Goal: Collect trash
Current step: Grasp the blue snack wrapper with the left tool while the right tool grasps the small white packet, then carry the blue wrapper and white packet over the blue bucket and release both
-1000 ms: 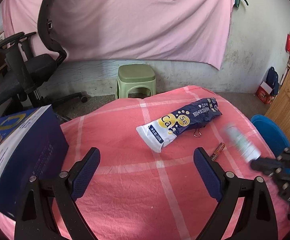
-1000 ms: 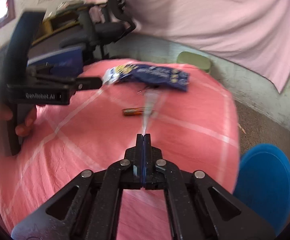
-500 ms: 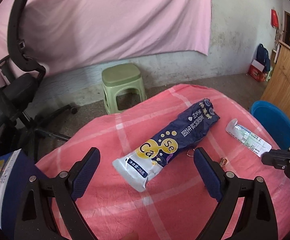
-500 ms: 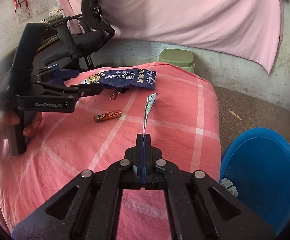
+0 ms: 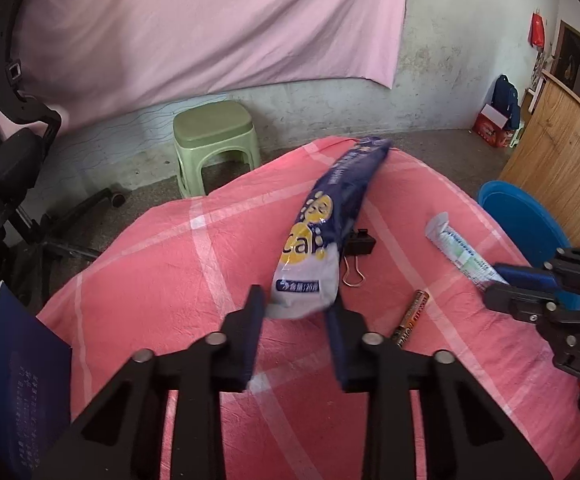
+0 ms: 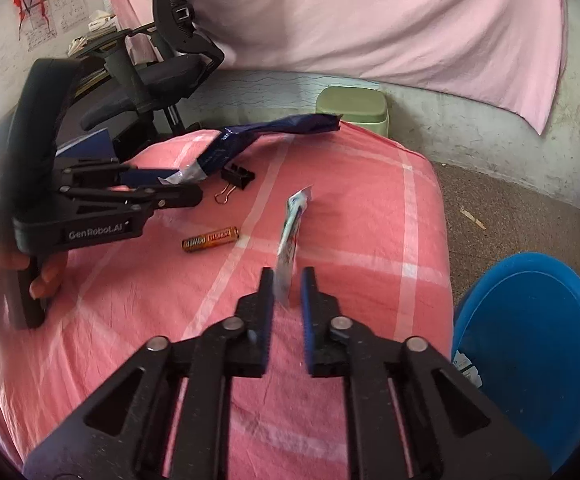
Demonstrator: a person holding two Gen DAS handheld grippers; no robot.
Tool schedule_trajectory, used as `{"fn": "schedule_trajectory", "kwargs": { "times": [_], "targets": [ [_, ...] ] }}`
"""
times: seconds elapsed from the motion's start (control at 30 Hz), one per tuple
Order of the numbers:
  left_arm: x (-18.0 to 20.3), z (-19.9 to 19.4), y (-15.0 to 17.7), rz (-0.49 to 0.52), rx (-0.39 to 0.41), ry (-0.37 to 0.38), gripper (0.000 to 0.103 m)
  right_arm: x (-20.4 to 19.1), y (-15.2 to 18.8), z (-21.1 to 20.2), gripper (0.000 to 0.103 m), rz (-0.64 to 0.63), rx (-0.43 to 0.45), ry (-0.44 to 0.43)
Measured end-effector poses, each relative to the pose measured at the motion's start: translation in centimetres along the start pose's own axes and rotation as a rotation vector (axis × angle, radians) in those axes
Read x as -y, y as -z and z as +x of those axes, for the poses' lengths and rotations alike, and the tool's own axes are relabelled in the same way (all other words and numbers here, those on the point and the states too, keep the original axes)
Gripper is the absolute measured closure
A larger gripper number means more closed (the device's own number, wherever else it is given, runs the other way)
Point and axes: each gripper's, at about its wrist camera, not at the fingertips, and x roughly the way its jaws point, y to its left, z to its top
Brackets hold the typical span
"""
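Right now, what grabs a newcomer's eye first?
The blue-and-white pouch with its near end between the closing left tongs, over the pink checked cloth. Then the slim white sachet on edge between the opening right tongs, and the blue bin off the cloth's right edge.

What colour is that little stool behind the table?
Pale green stool, clearest in the left wrist view.

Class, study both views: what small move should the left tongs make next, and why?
Probably lift and swing toward the blue bin: the left tongs are closing on the pouch, its white end squeezed between them.
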Motion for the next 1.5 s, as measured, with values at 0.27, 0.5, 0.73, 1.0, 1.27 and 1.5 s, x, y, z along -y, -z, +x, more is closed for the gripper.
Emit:
{"fn": "schedule_trajectory", "kwargs": {
  "times": [0.27, 0.5, 0.73, 1.0, 1.27, 1.5],
  "targets": [
    [0.0, -1.0, 0.4, -0.078, 0.020, 0.015, 0.086, -0.2, 0.0, 0.4, 0.080, -0.003, -0.009, -0.012],
    [0.1, -3.1, 1.6, -0.173, 0.092, 0.029, 0.099, -0.9, 0.5, -0.8, 0.081, -0.036, 0.043, -0.009],
    [1.7, -7.4, 3.1, -0.210, 0.252, -0.006, 0.100, -2.0, 1.2, -5.3, 0.081, -0.084, 0.251, 0.025],
    [7.4, -12.8, 2.5, -0.087, 0.479, -0.074, 0.100, -1.1, 2.2, -11.1, 0.081, -0.059, 0.514, 0.059],
    [13.6, -16.3, -0.2, 0.041, 0.685, -0.057, 0.100, 1.3, 3.8, -16.4, 0.081, -0.009, 0.728, 0.174],
    [18.8, -15.7, -2.6, 0.154, 0.722, 0.031, 0.099, 4.4, 5.6, -18.8, 0.081, 0.051, 0.769, 0.271]
  ]
}}
